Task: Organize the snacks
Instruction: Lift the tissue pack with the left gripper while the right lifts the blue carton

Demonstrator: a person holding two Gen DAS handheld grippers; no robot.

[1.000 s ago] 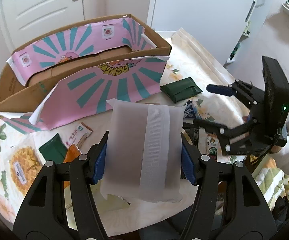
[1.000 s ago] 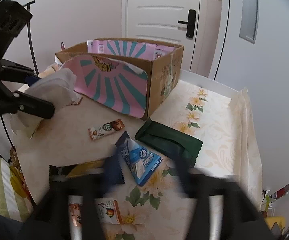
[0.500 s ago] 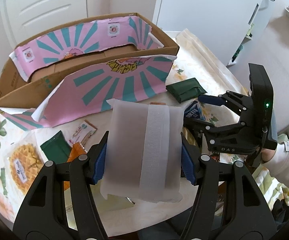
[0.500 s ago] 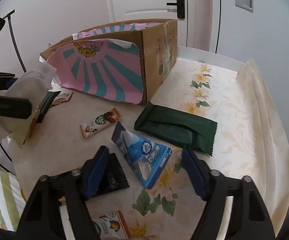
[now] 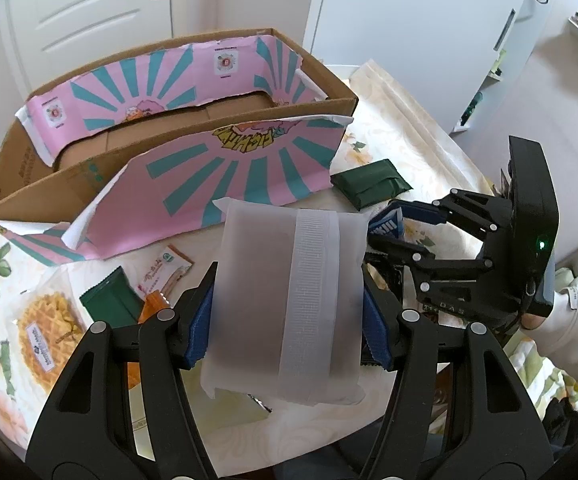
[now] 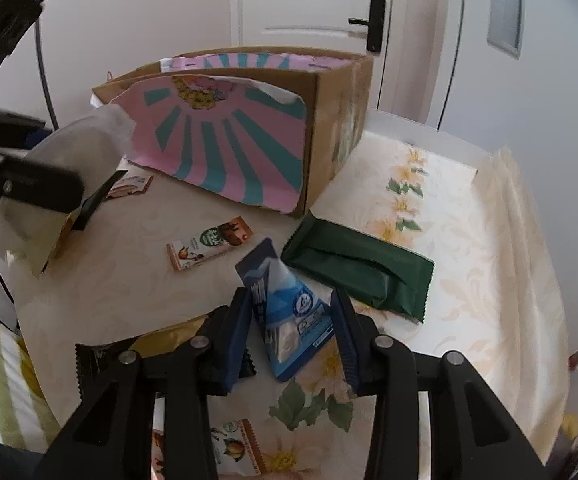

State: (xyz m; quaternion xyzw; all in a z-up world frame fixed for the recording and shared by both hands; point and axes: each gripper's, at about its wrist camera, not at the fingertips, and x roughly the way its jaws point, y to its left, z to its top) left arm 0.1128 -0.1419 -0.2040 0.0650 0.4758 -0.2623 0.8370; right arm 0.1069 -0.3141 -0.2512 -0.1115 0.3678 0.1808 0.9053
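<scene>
Left gripper (image 5: 289, 320): blue pads pressed on both sides of a frosted white pouch (image 5: 289, 304), about half open around it. Pouch held up above the table (image 5: 369, 420), with a ribbed white strip down its front.

Right gripper (image 6: 291, 332): jaws closing now, with a blue triangle milk pack (image 6: 285, 312) between them. Left pad right at the pack's edge; right pad close by its other side; a firm squeeze cannot be told yet. Pack lying on the flowered tablecloth (image 6: 469, 240), pointed end toward the box.

Just right of the blue pack, a dark green snack packet (image 6: 357, 268), flat on the cloth. To the left and a little farther back, a small fruit bar wrapper (image 6: 209, 244). A black zigzag-edged wrapper (image 6: 101, 360) under the right gripper's left arm.

Behind all that, a big cardboard box (image 6: 329, 120) with the top open and pink-and-teal sunburst paper (image 6: 229, 140) hanging over its front.

In the left wrist view, near the left gripper: a small green packet (image 5: 109, 300), an orange wrapper (image 5: 153, 304), a small pink-and-white sachet (image 5: 165, 272), and a waffle pack (image 5: 49, 328) at the far left. White sleeve (image 5: 569, 328) behind the right gripper.
</scene>
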